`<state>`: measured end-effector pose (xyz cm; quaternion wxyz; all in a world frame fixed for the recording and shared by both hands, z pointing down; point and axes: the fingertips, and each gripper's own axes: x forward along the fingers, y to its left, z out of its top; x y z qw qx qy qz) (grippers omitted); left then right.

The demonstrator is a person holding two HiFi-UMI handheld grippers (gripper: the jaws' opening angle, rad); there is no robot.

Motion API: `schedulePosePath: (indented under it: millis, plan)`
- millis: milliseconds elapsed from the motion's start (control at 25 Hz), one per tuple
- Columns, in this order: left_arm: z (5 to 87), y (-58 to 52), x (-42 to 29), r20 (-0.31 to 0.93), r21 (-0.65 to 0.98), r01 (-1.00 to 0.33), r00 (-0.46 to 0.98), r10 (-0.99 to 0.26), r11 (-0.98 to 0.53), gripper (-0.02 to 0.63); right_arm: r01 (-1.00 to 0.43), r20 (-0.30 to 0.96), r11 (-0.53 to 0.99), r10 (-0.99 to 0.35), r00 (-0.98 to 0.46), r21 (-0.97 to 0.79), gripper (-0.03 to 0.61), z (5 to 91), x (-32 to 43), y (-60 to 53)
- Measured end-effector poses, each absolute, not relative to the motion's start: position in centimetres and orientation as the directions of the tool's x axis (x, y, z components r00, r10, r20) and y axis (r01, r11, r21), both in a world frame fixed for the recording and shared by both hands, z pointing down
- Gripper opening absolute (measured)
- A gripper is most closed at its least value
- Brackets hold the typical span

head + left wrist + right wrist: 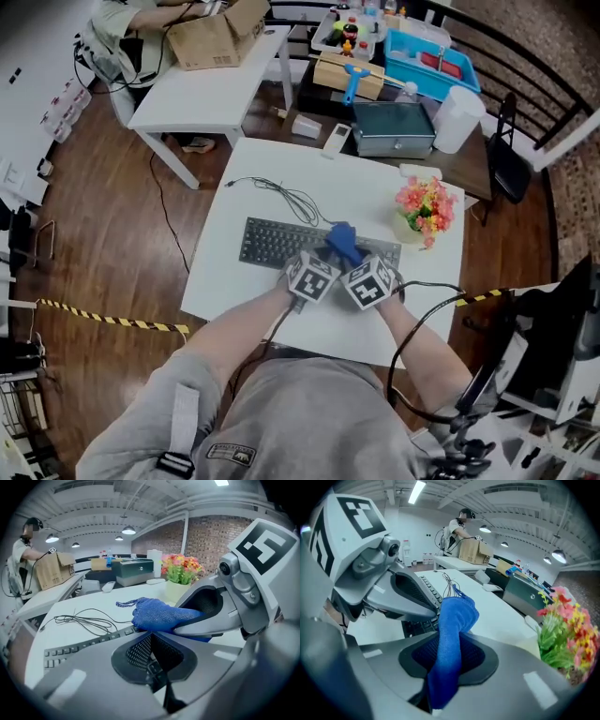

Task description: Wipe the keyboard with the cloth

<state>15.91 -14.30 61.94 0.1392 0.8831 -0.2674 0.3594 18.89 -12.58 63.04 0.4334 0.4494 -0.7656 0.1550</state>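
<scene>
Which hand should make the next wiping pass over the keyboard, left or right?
Right, I'd judge. The right tool grips the blue cloth, whose free end is already over the keyboard. The left tool holds nothing and sits close beside it.

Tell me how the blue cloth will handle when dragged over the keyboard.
Probably floppy: the blue cloth folds and droops past the right hand-held gripper. Likely light: that one pinch carries it. Its nubby weave might drag on the keyboard keys.
</scene>
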Motion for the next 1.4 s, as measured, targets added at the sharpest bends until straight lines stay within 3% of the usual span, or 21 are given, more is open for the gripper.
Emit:
schedulePosePath:
  millis: [280, 1040, 1400]
  plan:
    - [61.7, -17.9, 14.2, 0.717, 0.019, -0.642, 0.544, -0.437, -0.767, -0.006, -0.791, 0.815, 0.594, -0.526, -0.243, 0.147, 0.114, 63.8, 17.4, -16.1]
    - [65.1, -8.6, 10.3, 0.753, 0.073, -0.569, 0.57, -0.329, -0.819, -0.006, -0.789, 0.847, 0.609, -0.457, -0.273, 0.074, 0.112, 66.0, 12.5, -5.5]
    - [63.5, -12.2, 8.7, 0.723, 0.053, -0.619, 0.565, -0.397, -0.784, -0.006, -0.762, 0.826, 0.637, -0.49, -0.279, 0.12, 0.112, 64.3, 11.5, -9.7]
